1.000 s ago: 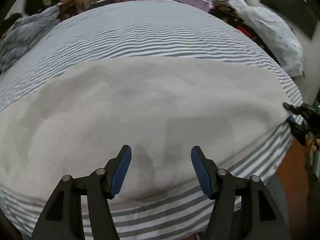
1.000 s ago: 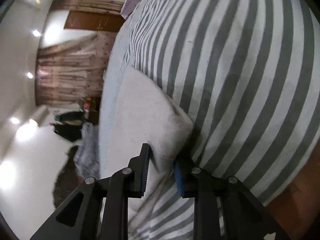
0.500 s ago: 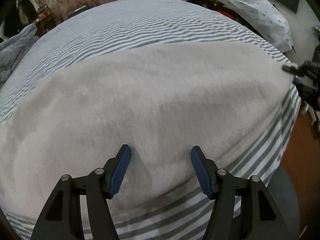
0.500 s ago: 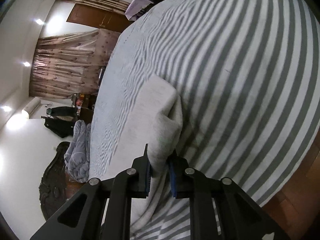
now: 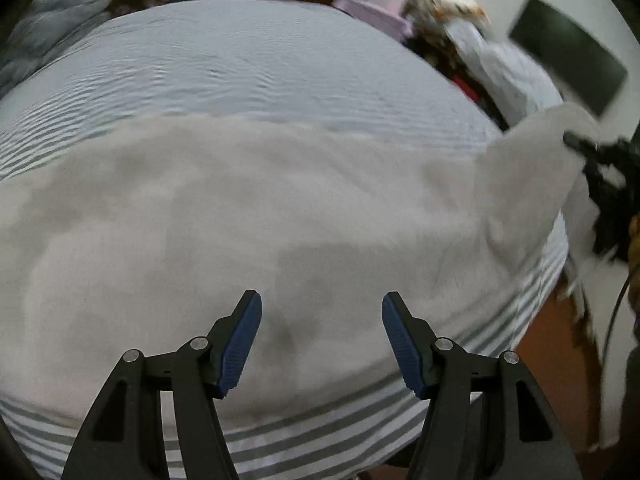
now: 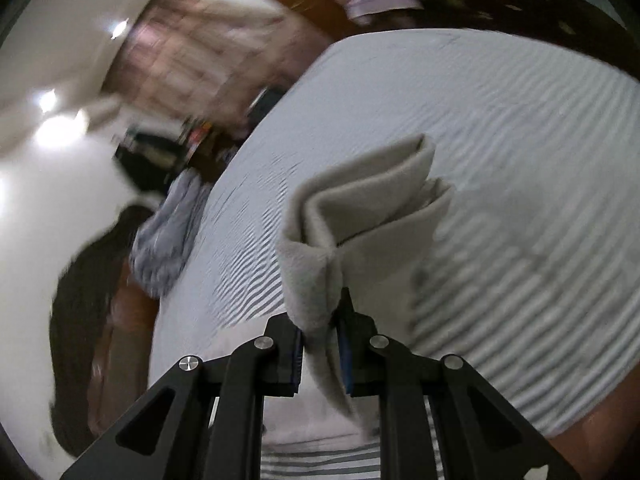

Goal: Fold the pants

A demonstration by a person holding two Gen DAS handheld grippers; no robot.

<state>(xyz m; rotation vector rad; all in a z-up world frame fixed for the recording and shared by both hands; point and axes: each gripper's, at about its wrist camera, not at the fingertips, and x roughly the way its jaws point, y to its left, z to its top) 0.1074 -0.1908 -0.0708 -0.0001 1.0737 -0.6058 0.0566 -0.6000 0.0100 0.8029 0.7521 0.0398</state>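
Pants [image 5: 248, 216], pale grey, lay spread across the near part of the striped bed sheet [image 5: 260, 68], covering most of the width I could see from the left wrist camera. Left gripper [image 5: 322, 338] hung just above the near edge of the fabric with its blue pads [image 5: 240, 344] standing well apart and nothing between them. Towards the right of that view one end of the pants rose off the sheet in a peak, where the right gripper [image 5: 576, 146] had it; that part was blurred. From the right wrist camera I noted the right gripper [image 6: 322, 354] pressed together on a bunched fold of the pants [image 6: 360, 216], the cloth draping forward from the pads in doubled layers above the sheet [image 6: 520, 140]. A grey quilt [image 6: 168, 236] lay heaped beyond the bed's far left edge. Room background was too smeared to read
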